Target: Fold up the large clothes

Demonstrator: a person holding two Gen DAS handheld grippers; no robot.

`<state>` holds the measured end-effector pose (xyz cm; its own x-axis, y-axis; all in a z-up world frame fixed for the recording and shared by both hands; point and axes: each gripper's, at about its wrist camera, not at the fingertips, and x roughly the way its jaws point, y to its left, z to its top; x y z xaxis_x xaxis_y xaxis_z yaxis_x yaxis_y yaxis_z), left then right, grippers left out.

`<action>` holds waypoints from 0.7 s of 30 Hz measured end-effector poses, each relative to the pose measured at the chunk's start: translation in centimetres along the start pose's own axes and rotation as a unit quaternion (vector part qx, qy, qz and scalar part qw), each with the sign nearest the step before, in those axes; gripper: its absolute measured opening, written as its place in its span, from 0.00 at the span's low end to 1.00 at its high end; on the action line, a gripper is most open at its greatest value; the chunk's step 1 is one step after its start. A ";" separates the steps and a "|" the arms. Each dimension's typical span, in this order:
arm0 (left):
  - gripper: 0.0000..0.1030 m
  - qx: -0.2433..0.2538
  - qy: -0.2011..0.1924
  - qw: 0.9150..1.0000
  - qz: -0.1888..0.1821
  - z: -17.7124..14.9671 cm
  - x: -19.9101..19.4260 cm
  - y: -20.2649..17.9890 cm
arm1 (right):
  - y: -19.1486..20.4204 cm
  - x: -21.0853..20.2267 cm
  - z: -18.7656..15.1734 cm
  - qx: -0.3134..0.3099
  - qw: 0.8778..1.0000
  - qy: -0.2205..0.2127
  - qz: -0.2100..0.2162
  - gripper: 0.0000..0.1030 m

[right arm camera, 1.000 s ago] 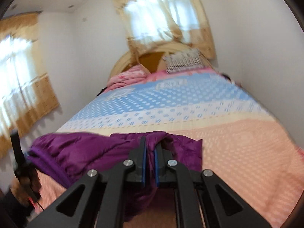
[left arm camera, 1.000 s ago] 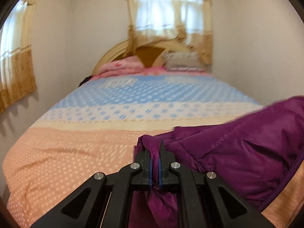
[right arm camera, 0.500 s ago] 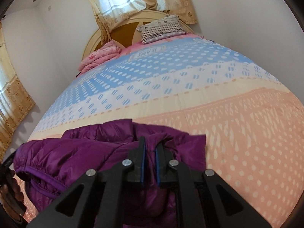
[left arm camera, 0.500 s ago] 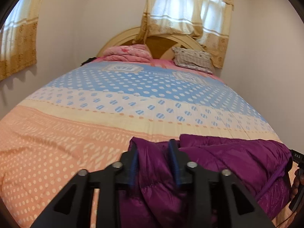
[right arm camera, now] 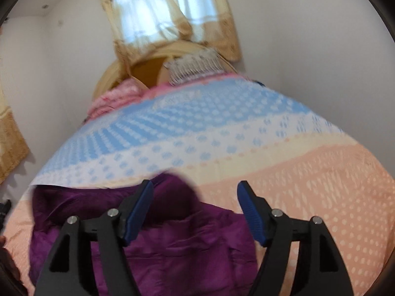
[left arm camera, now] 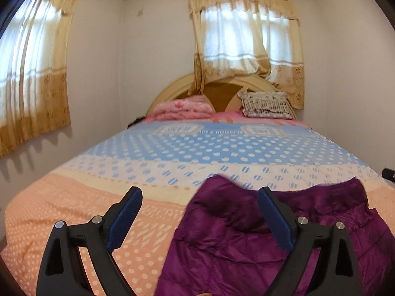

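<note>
A purple puffer jacket lies bunched on the near end of the bed. It also shows in the right wrist view. My left gripper is open wide and empty, with its right finger over the jacket's left part. My right gripper is open wide and empty, above the jacket's right edge. The right wrist view is blurred by motion.
The bed has a peach, cream and blue dotted cover. A pink folded blanket and a fringed pillow lie at the headboard. Curtained windows are behind and to the left. Walls stand close on both sides.
Both grippers were shut on the jacket a second ago. The left opened first, then the right. Both have let go and lifted, and the jacket now rests on the bed.
</note>
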<state>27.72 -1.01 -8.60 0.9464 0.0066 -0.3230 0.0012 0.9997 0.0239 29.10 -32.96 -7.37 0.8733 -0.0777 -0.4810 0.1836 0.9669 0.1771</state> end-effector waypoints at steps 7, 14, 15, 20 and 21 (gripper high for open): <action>0.96 0.078 0.076 0.994 -0.006 -0.2 6.9 -6.0 | 8.3 6.5 -2.1 -0.126 0.985 0.110 0.034 0.39; 0.96 0.107 0.182 0.977 0.026 -4.5 15.8 -8.2 | 6.6 12.4 -6.1 -0.133 0.978 0.158 -0.027 0.39; 0.96 0.097 0.188 0.977 0.020 -4.8 16.2 -8.1 | 6.3 12.4 -6.3 -0.126 0.979 0.157 -0.023 0.39; 0.99 0.091 0.192 0.977 0.027 -5.3 16.8 -7.9 | 5.8 12.4 -6.6 -0.115 0.981 0.153 -0.019 0.39; 0.99 0.091 0.197 0.976 0.026 -5.4 17.0 -7.8 | 5.8 12.5 -6.7 -0.113 0.982 0.153 -0.020 0.39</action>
<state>42.09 -8.60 -19.36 0.7495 0.1013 -0.6542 0.0480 0.9773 0.2063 38.04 -26.74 -18.11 0.6840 -0.0736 -0.7258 0.0805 0.9964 -0.0252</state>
